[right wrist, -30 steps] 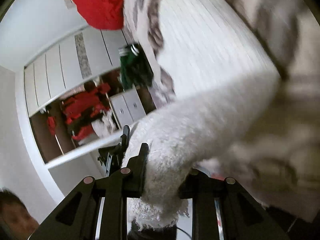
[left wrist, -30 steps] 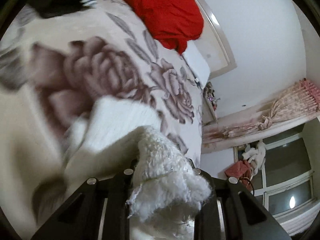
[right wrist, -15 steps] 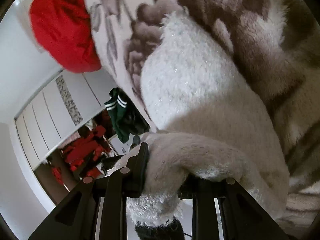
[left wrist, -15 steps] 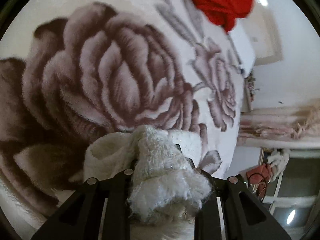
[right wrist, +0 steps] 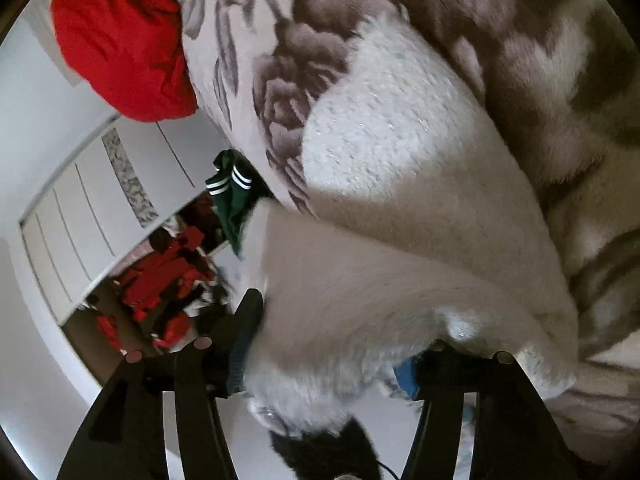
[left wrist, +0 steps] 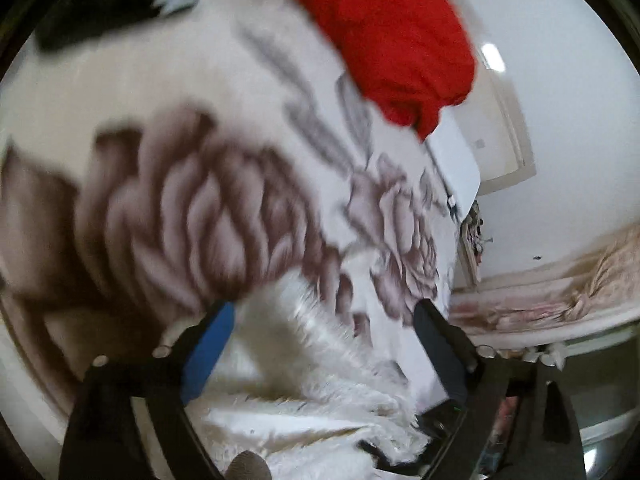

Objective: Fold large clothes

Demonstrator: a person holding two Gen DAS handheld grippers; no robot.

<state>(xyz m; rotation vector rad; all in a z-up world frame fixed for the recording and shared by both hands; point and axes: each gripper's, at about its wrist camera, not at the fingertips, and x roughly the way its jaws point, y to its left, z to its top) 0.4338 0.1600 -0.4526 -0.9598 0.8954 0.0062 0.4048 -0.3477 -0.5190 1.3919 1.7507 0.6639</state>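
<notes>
Lying on a rose-patterned plush blanket (left wrist: 168,200), a fluffy white knitted sweater (right wrist: 384,128) is released: left gripper (left wrist: 324,332) and right gripper (right wrist: 340,344) jaws are opening, fabric loose between them. Soft, light, limp; edges and corners are judged best gripped.

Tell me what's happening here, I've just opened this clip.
A person with tongs in each hand is folding a fluffy white sweater on a rose-print blanket. Both tongs are opening. The left tongs stand wide apart with the white fabric lying loose between them. The right tongs still have a bunched fold between their jaws, though the pads look to be coming off it. A red garment and a green striped one lie farther off on the blanket.
</notes>
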